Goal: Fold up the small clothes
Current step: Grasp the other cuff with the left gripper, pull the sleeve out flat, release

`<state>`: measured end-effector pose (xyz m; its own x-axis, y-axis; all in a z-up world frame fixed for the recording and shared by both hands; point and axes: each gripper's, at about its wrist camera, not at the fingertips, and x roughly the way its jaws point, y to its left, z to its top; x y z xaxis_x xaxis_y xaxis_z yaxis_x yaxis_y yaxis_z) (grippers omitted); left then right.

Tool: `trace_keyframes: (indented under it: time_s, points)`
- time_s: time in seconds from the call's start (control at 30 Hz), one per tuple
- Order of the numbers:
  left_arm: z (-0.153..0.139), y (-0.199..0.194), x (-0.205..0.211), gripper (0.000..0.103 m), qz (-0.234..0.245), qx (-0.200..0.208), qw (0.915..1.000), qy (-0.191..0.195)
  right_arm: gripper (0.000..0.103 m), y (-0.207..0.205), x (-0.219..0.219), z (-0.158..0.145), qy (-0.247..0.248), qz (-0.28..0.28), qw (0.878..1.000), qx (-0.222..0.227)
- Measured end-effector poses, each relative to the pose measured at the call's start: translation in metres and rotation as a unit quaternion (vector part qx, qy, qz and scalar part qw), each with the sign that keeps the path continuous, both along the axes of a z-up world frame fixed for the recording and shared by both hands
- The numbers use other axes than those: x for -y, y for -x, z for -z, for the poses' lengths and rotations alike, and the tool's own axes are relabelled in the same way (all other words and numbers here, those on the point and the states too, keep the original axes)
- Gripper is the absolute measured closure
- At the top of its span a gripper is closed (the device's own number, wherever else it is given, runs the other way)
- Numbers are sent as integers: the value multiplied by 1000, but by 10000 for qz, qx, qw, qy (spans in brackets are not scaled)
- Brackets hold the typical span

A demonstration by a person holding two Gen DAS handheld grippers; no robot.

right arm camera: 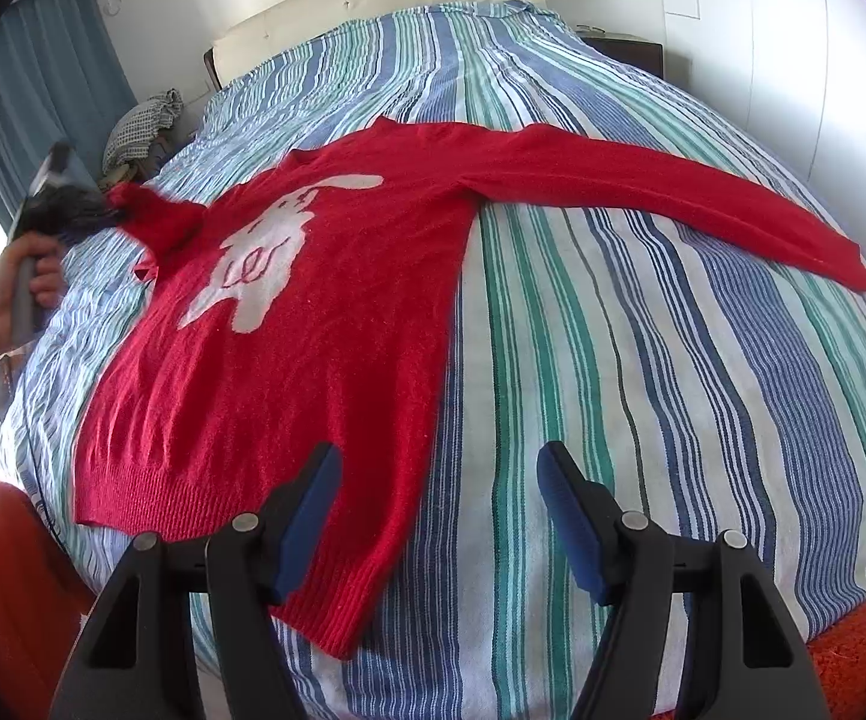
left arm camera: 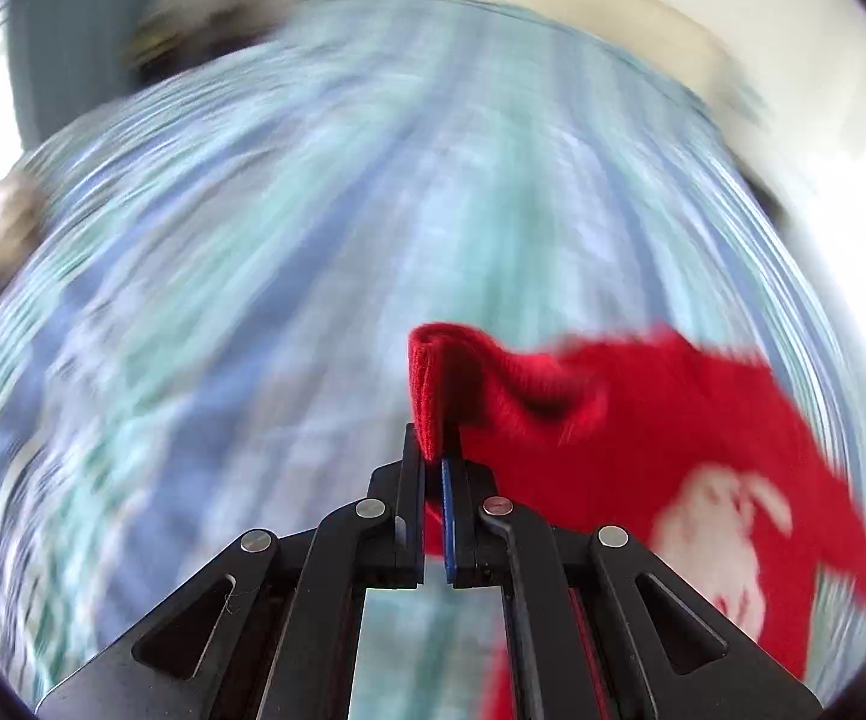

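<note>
One red sweater (right arm camera: pixel 288 324) lay flat on striped bed (right arm camera: pixel 643 360), far sleeve stretched toward 3 o'clock. Left tongs (left arm camera: pixel 436 456) clenched on sleeve cuff (left arm camera: pixel 426 390); right tongs (right arm camera: pixel 439 516) gaped, empty, over hem. Advice: carry cuff low across chest toward 3 o'clock, keep fold edge straight.

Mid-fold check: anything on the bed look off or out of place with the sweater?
Nothing damaged. The red sweater lies flat on the striped bedspread, one sleeve stretched out. The other sleeve's cuff is pinched in the left tongs, as expected.
</note>
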<state>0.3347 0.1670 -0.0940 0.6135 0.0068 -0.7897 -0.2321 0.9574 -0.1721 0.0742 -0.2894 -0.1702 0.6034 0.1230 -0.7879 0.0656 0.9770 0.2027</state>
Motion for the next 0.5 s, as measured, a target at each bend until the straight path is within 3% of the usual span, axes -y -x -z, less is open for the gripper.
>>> trace_keyframes:
  time_s: [0.07, 0.17, 0.27, 0.43, 0.5]
  points:
    - [8, 13, -71, 100, -920, -182, 9956, -31, 36, 0, 0, 1, -20, -2, 10000, -7]
    - [25, 42, -126, 101, -1570, -364, 9866, -263, 36, -1, -3, 2, 12, -25, 10000, -32]
    - [41, 60, -138, 101, -1770, -450, 9822, -429, 36, -1, -8, 2, 114, -66, 9999, -30]
    - [63, 74, -157, 101, -2293, -549, 9717, -162, 36, 0, -15, 3, 297, -147, 9994, -37]
    - [65, 75, -156, 101, -2301, -590, 9710, -255, 36, 0, -15, 3, 329, -154, 9993, -53]
